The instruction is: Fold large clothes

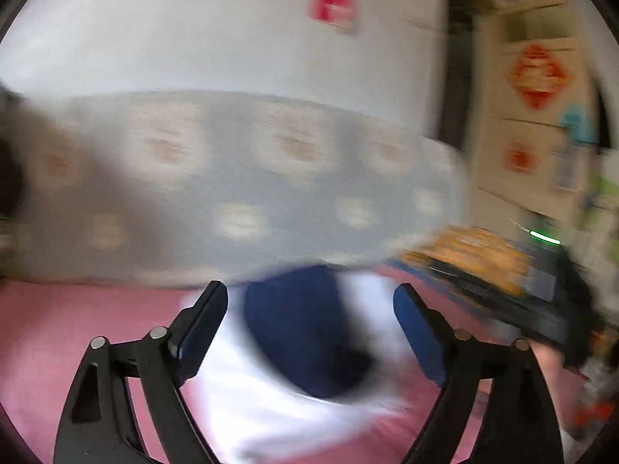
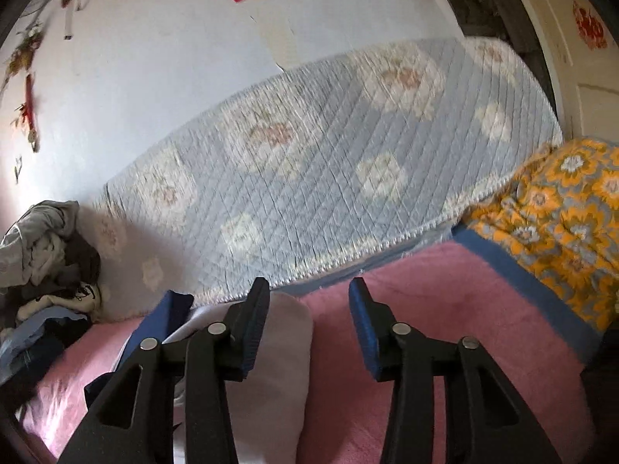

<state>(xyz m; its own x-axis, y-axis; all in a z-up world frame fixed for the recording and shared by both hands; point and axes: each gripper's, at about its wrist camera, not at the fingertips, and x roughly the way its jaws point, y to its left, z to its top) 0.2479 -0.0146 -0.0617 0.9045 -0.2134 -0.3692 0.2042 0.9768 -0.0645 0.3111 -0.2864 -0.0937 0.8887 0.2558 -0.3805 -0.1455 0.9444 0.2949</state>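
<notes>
A white and navy garment lies blurred on the pink blanket, below and ahead of my left gripper. Its jaws stand wide apart and the pads touch nothing. In the right wrist view the same garment shows as a pale fold with a navy part at the left, partly under the left finger. My right gripper is open over the pink blanket, with only bare blanket between its fingers.
A blue quilted pad with pale flowers leans against the white wall behind the bed. An orange flowered quilt lies at the right. A heap of loose clothes sits at the far left. A pale door stands on the right.
</notes>
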